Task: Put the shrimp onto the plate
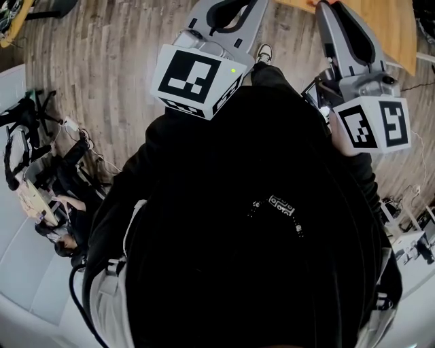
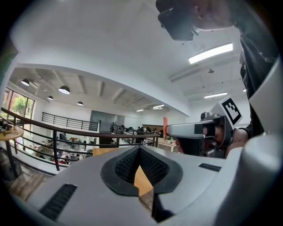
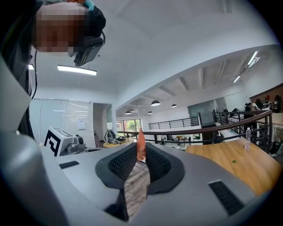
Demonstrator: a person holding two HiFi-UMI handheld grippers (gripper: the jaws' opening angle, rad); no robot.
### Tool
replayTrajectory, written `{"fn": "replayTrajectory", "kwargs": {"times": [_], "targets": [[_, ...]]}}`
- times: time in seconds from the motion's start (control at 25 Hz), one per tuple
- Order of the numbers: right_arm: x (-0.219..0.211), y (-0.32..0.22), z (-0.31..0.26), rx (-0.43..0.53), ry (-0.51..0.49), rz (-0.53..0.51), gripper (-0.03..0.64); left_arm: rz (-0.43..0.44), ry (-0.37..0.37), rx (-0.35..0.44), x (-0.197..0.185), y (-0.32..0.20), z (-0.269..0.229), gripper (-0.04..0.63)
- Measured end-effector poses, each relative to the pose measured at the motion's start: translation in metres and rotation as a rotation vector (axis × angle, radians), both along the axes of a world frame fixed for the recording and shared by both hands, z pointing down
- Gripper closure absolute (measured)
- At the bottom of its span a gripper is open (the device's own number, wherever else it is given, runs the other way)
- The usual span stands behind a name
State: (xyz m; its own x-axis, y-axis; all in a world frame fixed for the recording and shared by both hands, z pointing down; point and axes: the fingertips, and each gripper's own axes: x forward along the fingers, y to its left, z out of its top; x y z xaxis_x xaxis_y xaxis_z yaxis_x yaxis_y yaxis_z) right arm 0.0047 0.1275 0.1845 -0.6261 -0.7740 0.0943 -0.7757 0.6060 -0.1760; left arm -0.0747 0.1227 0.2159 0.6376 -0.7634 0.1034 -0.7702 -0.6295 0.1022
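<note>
An orange shrimp (image 3: pixel 140 143) stands pinched between the tips of my right gripper (image 3: pixel 140 149), which is shut on it and held up level. From the left gripper view the same shrimp (image 2: pixel 165 126) pokes out of the right gripper's tip. My left gripper (image 2: pixel 139 150) is shut with nothing between its pads; only wood shows through the gap below the tips. In the head view both grippers are raised in front of the person's black-clad chest, left gripper (image 1: pixel 230 5) and right gripper (image 1: pixel 325 5) near the top edge. No plate is in view.
A light wooden table (image 3: pixel 230 161) lies to the right, with a small green speck (image 3: pixel 233 161) on it. Black railings (image 2: pixel 57 132) run behind. Below is plank floor (image 1: pixel 115 75), with black stands and cables (image 1: pixel 27 136) at the left and white equipment (image 1: pixel 408 238) at the right.
</note>
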Motion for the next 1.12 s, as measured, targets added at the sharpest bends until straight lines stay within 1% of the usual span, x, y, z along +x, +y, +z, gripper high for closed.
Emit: {"fn": "replayTrajectory", "kwargs": {"times": [0.44,0.68,0.92,1.12], "targets": [[0.037,-0.1,-0.003,-0.02,-0.014,-0.023,0.545,-0.028,-0.003,-0.015,0.036,-0.1,-0.006,0.601],[0.07,-0.15,0.002,-0.034,-0.022,-0.01,0.545,-0.019,-0.011,-0.026,0.067,-0.149,-0.003,0.601],[0.104,-0.189,0.009,-0.046,-0.044,0.011,0.545,0.014,-0.024,-0.041,0.101,-0.181,0.005,0.601],[0.132,-0.225,0.009,-0.039,-0.056,0.029,0.545,0.008,-0.029,-0.03,0.115,-0.218,0.006,0.601]]}}
